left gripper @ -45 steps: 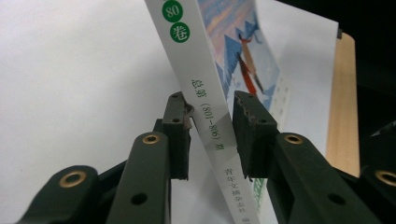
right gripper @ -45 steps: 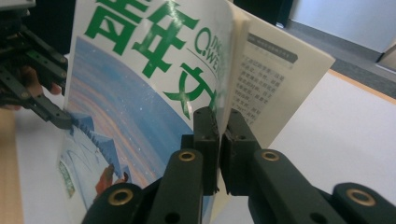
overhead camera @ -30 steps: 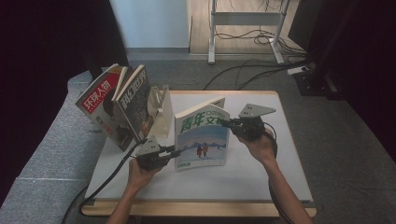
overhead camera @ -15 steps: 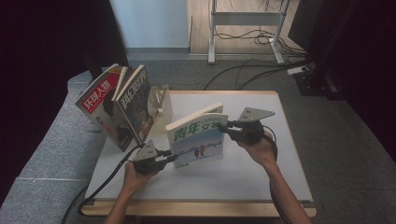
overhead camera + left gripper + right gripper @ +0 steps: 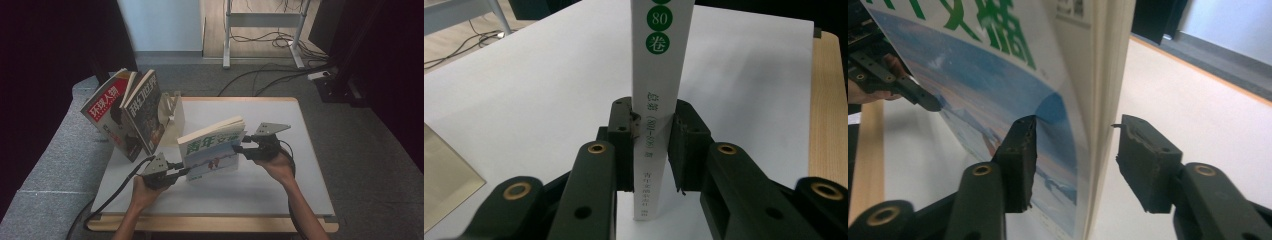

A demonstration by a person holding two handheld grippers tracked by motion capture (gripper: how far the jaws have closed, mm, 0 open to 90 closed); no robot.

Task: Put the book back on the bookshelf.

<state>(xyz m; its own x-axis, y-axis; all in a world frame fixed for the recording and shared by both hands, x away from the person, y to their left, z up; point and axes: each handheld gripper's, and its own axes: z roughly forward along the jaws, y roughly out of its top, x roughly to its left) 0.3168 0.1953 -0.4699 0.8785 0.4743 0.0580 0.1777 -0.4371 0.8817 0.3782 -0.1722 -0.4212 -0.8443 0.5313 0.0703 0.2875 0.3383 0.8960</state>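
Note:
A thick book (image 5: pixel 212 150) with a blue-and-white cover and green characters leans over the white table (image 5: pixel 260 190), its page block turned upward. My left gripper (image 5: pixel 184 171) is shut on the lower end of its white spine (image 5: pixel 664 75), pads pressed on both sides (image 5: pixel 653 145). My right gripper (image 5: pixel 237 149) is at the book's opposite edge. Its jaws have just been opening. In the right gripper view the book's cover (image 5: pixel 998 65) and pages stand between the jaws (image 5: pixel 1075 145), and the right pad (image 5: pixel 1143 160) is clear of the pages.
Two magazines (image 5: pixel 125 115) lean together at the table's left rear, beside a pale wooden bookend (image 5: pixel 170 107). A grey padded surface (image 5: pixel 55 165) lies left of the table. Cables and a metal frame (image 5: pixel 265 30) are on the floor behind.
The book has tipped from upright to a slant, its top going back and left. The right gripper has sunk a little and its jaws have parted. The left gripper keeps its grip.

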